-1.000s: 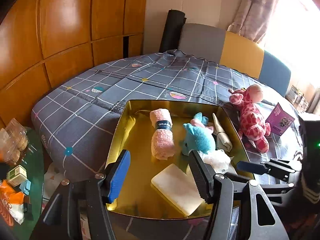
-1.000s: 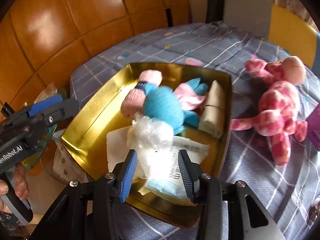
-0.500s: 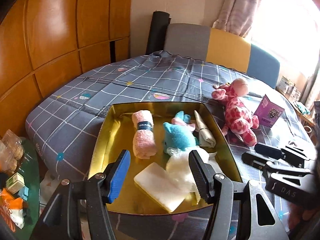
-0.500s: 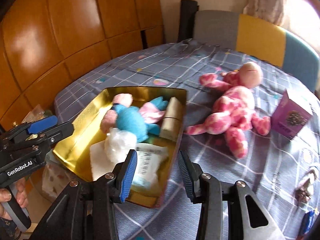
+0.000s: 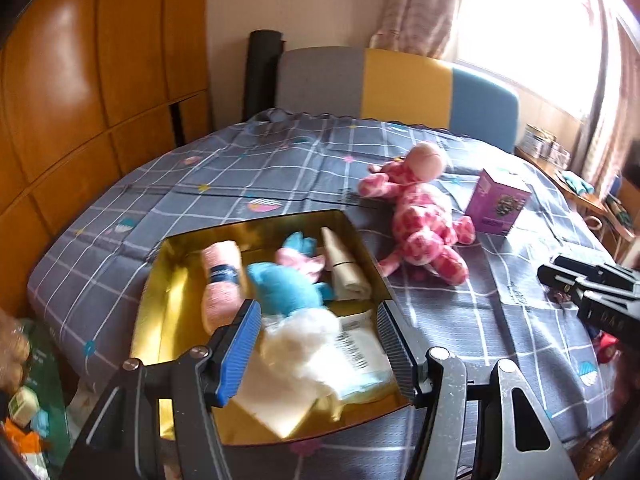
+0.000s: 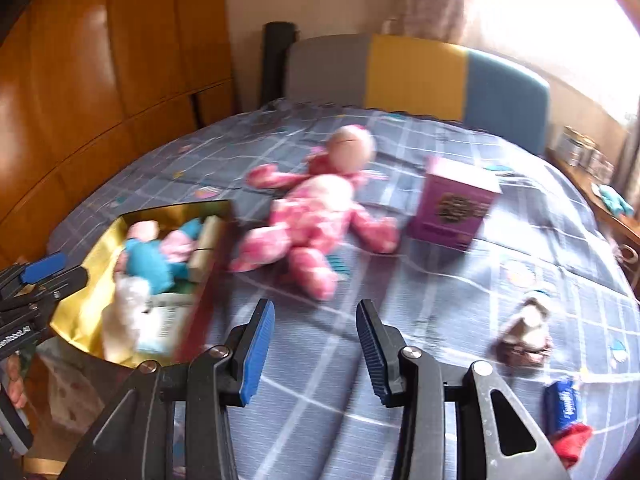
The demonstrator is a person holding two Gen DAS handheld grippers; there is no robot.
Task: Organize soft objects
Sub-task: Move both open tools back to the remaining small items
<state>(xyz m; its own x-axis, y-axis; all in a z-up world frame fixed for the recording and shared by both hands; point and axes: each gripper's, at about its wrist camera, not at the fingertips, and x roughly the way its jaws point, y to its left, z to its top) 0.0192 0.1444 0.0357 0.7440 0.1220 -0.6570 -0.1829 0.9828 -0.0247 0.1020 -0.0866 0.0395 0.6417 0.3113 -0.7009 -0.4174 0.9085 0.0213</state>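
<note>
Gold tin (image 5: 362,240) on the bed already holding several soft items, with the pink plush giraffe (image 6: 316,220) lying just beside it; the right gripper (image 6: 315,346), jaws spread and empty, faces the giraffe, presumably to collect it, while the left gripper (image 5: 318,344) hovers spread over the tin.
</note>
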